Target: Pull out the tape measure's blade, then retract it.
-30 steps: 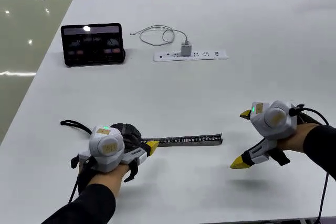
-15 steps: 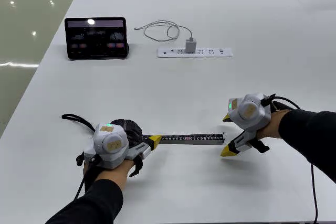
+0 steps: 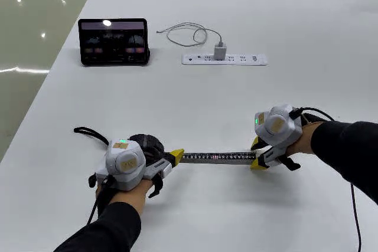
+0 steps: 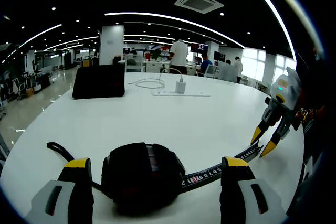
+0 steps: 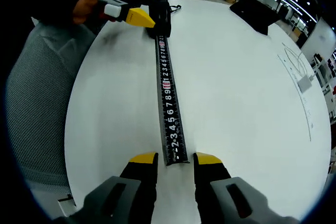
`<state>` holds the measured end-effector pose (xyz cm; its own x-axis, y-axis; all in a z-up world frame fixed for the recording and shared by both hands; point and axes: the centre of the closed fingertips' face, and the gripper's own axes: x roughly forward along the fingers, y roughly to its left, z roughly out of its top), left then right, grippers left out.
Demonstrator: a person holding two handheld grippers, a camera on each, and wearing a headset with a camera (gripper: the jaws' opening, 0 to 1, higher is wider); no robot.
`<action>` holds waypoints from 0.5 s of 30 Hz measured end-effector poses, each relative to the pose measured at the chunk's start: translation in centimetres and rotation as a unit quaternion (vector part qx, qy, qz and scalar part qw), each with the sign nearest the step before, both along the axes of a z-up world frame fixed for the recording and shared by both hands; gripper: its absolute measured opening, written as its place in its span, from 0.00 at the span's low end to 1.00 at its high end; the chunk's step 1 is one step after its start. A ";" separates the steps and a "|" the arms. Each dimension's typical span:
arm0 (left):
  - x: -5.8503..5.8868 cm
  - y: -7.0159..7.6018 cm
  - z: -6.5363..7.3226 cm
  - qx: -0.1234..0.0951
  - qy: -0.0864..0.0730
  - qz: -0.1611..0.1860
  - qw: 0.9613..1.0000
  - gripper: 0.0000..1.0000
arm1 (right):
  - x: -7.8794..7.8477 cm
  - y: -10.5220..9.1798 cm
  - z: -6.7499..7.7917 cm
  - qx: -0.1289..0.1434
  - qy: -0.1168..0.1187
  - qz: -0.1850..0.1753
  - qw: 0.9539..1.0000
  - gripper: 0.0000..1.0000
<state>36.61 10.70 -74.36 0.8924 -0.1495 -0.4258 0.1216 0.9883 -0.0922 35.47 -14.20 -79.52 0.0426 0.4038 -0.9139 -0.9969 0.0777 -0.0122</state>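
**Blade part-way out, before the right-hand grasp.** The tape measure [image 4: 142, 174] lies on the white table [image 3: 236, 104], its black case between the jaws of the left gripper [image 4: 157, 162]. Those jaws stand apart. One sits just beside the case, and the other is clear of it, with a visible gap through which the blade [image 5: 168, 93] passes out. The case is therefore straddled rather than clamped. A dark strap [image 3: 88, 135] trails from the case on the side away from the blade.

The blade runs flat on the table from the case to the right gripper [image 5: 176, 157]. Its free end lies between that gripper's two yellow jaw tips, and table shows on either side of it. These jaws are likewise apart and touch nothing.

*Step in hand (judged):* the pull-out stage, with only a short run of blade drawn and the right gripper placed to take the free end.

*Next move calls for:*
- closing the right jaws squarely on the blade end;
- closing the left jaws on the case so that it cannot slide;
- then drawing the right gripper straight away from the case, in line with the blade, to avoid twisting or kinking it.
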 end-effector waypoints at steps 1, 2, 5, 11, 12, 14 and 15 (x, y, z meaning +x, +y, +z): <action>0.0 0.0 0.0 -0.002 0.000 0.001 1.000 0.98 | 0.1 0.0 0.0 0.000 0.000 -0.002 1.000 0.23; 0.1 0.0 -0.1 -0.005 0.001 0.002 1.000 0.97 | 0.1 0.0 0.0 0.000 0.000 -0.001 1.000 0.22; 0.2 0.1 -0.2 -0.008 0.002 0.006 1.000 0.94 | 0.3 0.0 0.0 0.001 0.001 0.000 1.000 0.20; 0.3 0.2 -0.5 -0.013 0.008 0.006 1.000 0.89 | 0.3 -0.1 0.0 -0.015 -0.001 0.008 1.000 0.12; 0.3 0.2 -0.5 -0.013 0.008 0.005 1.000 0.88 | 0.3 -0.1 0.0 -0.019 0.000 0.005 1.000 0.12; 0.3 0.2 -0.5 -0.014 0.008 0.006 1.000 0.86 | 0.3 0.0 -0.1 -0.024 0.000 0.004 1.000 0.12; 0.3 0.2 -0.5 -0.015 0.009 0.007 1.000 0.84 | 0.3 0.0 -0.1 -0.030 0.001 -0.005 1.000 0.11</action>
<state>36.93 10.90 -74.82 0.8867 -0.1494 -0.4375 0.1055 0.9868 -0.1230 35.76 -14.24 -79.59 0.0436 0.3487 -0.9362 -0.9961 0.0867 -0.0141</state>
